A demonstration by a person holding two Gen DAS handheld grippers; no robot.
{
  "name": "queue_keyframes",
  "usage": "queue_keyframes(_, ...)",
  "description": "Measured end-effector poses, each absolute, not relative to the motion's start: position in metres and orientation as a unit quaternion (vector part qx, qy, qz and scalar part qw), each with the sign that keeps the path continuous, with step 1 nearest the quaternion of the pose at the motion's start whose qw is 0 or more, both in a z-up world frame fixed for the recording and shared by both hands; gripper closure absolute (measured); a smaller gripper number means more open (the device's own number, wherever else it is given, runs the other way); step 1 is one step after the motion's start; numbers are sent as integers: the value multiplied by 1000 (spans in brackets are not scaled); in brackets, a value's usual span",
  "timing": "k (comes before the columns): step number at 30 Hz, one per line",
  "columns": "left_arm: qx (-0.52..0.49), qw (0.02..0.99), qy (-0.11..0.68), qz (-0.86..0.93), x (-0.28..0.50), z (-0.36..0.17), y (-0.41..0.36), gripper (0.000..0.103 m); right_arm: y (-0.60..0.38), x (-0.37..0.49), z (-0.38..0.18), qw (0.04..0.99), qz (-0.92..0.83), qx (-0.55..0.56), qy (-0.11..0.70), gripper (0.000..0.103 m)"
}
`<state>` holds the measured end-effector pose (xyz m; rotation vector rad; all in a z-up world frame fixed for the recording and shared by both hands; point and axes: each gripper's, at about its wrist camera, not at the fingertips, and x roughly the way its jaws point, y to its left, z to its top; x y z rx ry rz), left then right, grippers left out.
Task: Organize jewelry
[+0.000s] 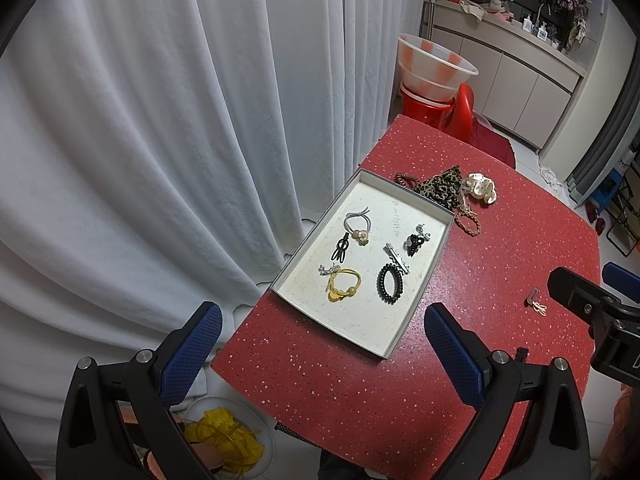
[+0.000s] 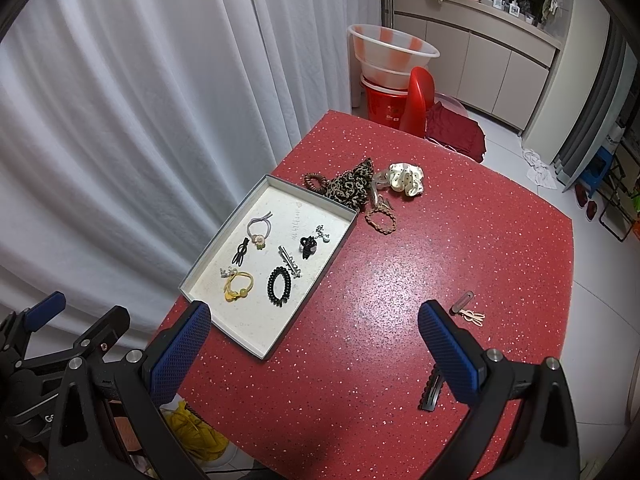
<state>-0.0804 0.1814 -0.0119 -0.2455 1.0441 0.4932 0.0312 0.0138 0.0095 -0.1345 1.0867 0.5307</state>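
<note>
White shallow tray (image 1: 420,312) sits at the left edge of the red speckled table (image 1: 500,240), centre of both frames. Contents, counted in the left wrist view: grey hair tie with flower charm (image 1: 357,224), black hair clip (image 1: 341,249), yellow hair tie (image 1: 344,283), black spiral hair tie (image 1: 389,283), silver clip (image 1: 397,258) just above the spiral tie, black claw clip (image 1: 416,240) toward the tray's right wall. A small silvery piece touches the yellow tie; too small to identify.

Outside the tray, upper centre: brown spiral tie (image 2: 314,181), leopard scrunchie (image 2: 351,186), cream scrunchie (image 2: 406,178), braided tan band (image 2: 381,220), heaped together. Something pale between the scrunchies is partly covered and cannot be made out.

Lower right of the right wrist view: pink-tan clips (image 2: 468,308) lie loose on the table near the right gripper (image 2: 314,344). A black scalloped clip (image 2: 432,392) lies beside its right finger, partly hidden; the left wrist view shows only a sliver of it.

Left gripper (image 1: 322,344): fingers spread wide, empty, hovering over the tray's near end. Right gripper: likewise spread, holding nothing, above bare table.

A white plate with something yellow (image 1: 228,436) sits below table level, lower left, cut off by the gripper body.
</note>
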Motion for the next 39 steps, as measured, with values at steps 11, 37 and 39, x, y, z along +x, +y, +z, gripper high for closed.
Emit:
queue_keyframes(11,-116,831,492,233,-80,-12,182,2,14,31,9,820,250,-63,511,0)
queue_keyframes(37,-108,831,490,239,-80,-15,181,2,15,30,8,819,251,-63,512,0)
queue_keyframes(39,-107,832,490,238,-80,-14,180,2,14,29,7,818,253,-64,513,0)
